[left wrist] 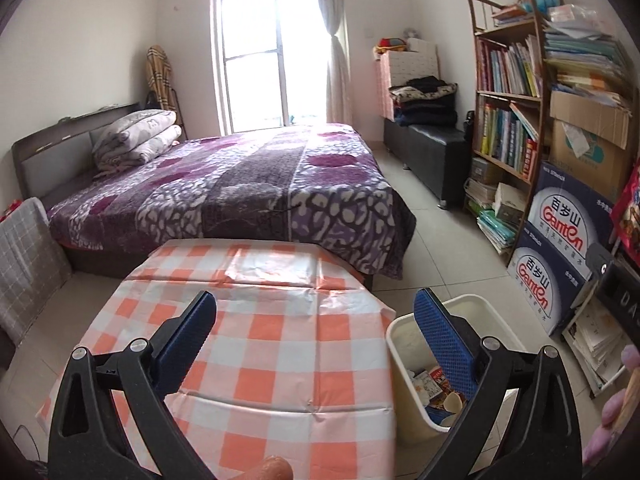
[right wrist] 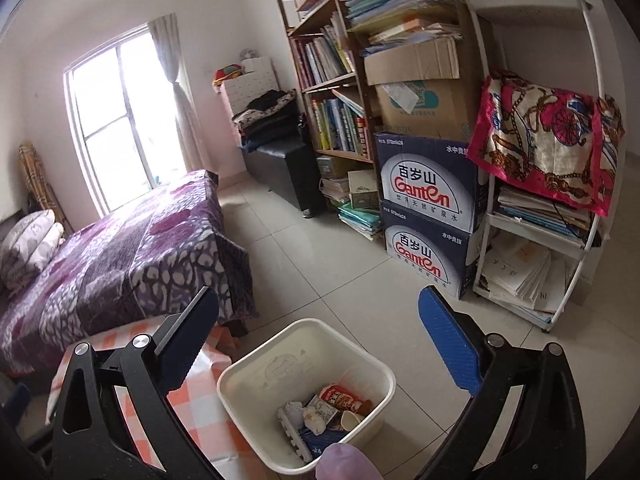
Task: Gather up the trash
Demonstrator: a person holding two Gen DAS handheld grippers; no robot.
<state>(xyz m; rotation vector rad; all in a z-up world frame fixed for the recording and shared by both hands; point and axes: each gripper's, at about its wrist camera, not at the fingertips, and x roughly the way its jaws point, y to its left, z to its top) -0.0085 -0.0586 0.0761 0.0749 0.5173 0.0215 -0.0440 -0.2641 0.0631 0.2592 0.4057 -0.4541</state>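
Right gripper [right wrist: 318, 344] hovers above cream square plastic bin [right wrist: 240, 396] holding wrappers and scraps [right wrist: 324, 412] — jaws wide, empty. Left gripper [left wrist: 314, 334] over orange-checked tablecloth [left wrist: 280, 340], jaws wide — nothing visible to pick; collecting looks finished.

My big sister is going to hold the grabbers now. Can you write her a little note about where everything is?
Left gripper: jaws open, holding nothing, above the checkered table.
Right gripper: jaws open, holding nothing, above the white bin.
The bin stands on the floor beside the table; wrappers and a small cup are already inside.
No trash shows on the visible part of the tablecloth.
Left to do: check the table's near edge and the floor for anything missed.
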